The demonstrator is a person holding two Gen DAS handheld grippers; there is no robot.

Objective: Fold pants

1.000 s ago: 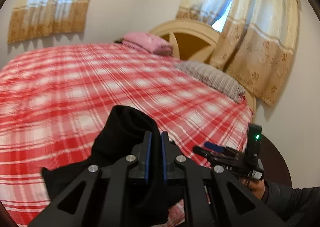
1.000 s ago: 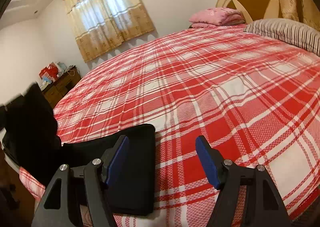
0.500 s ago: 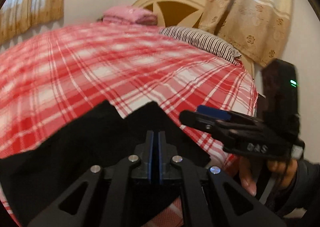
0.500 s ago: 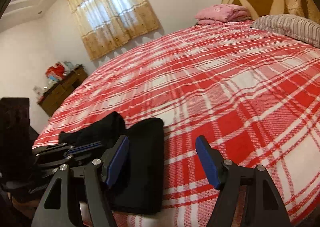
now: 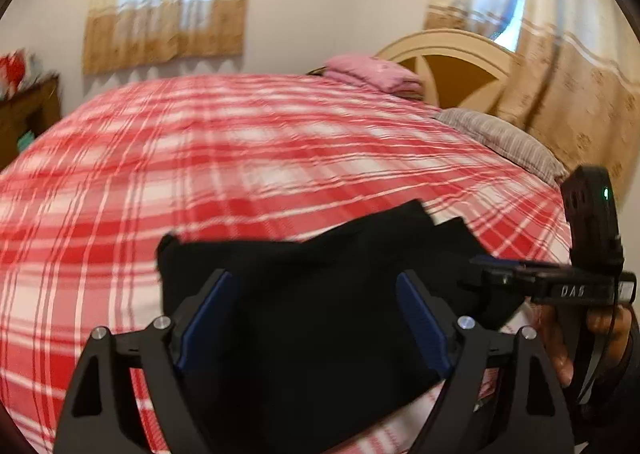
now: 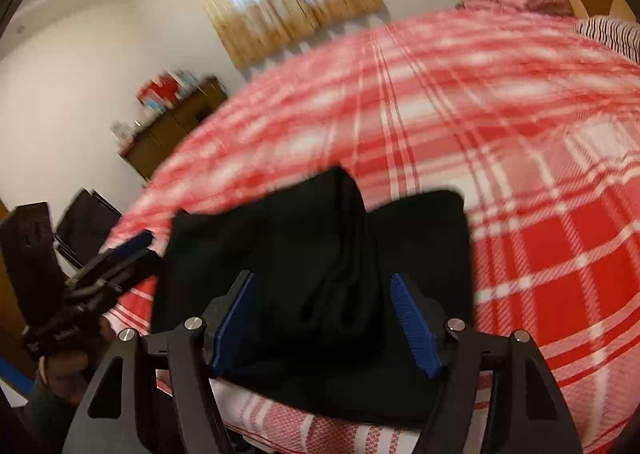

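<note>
Black pants folded on plaid bed; L tool just released, R tool unclenched.

Black pants on a red-and-white plaid bedspread

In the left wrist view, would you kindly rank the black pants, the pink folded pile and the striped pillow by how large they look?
1. Black pants, by far, though nearest the camera.
2. Striped pillow and pink folded pile look alike; both lie far off, so unranked.
</note>
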